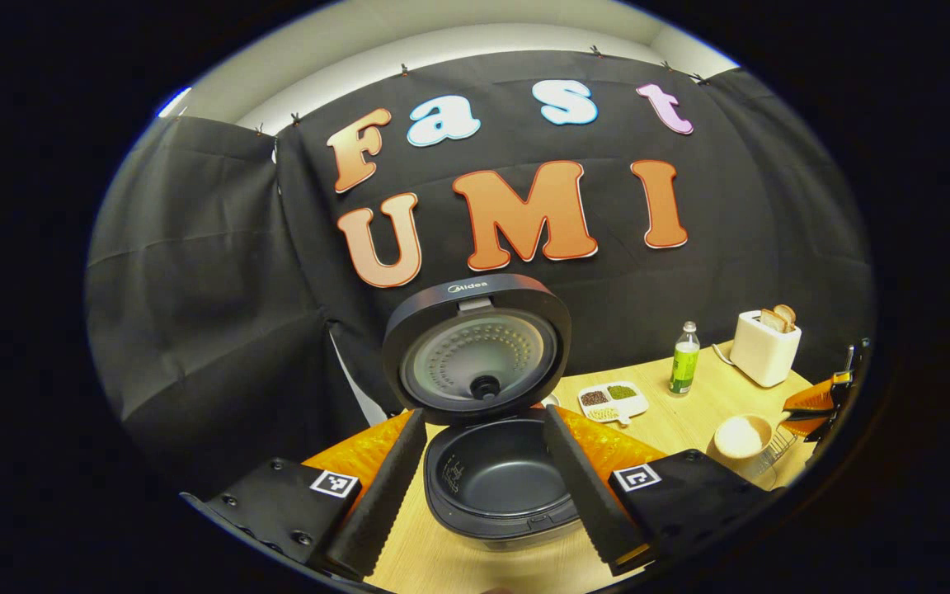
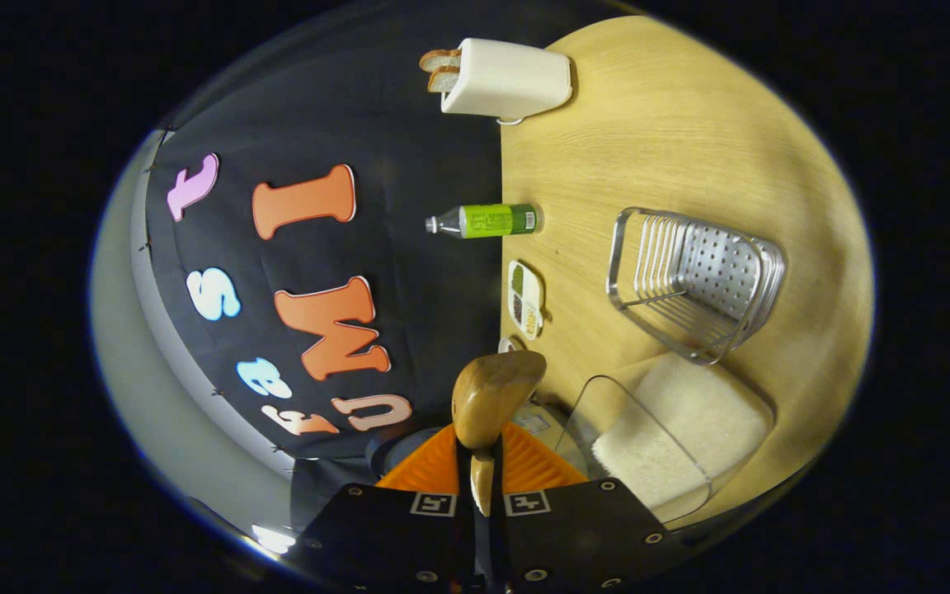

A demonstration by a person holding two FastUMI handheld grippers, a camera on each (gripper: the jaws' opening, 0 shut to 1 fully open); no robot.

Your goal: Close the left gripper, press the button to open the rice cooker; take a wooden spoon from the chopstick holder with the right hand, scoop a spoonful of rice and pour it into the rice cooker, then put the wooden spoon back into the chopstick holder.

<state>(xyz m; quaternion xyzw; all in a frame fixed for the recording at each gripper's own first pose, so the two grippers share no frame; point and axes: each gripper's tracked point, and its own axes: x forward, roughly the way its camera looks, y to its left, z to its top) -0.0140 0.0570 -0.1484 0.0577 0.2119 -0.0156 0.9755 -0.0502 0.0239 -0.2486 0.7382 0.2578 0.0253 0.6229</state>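
Note:
The rice cooker [image 1: 496,478] stands open on the wooden table, its lid [image 1: 477,346] tipped up and back and its dark inner pot empty. My left gripper [image 1: 487,495] is open, one finger on each side of the pot's front, touching nothing. My right gripper [image 2: 482,462] is shut on the handle of the wooden spoon [image 2: 491,392], whose bowl points forward with no rice showing on it. The right gripper view is rolled sideways. A clear container of white rice [image 2: 681,429] lies just beside the spoon, and the metal chopstick holder [image 2: 689,276] stands beyond it.
A white toaster [image 2: 508,78] with bread, a green-labelled bottle [image 2: 487,220] and a small divided dish [image 2: 524,299] stand along the back of the table. The left gripper view shows the rice container [image 1: 743,437] and the other gripper [image 1: 821,404] at far right.

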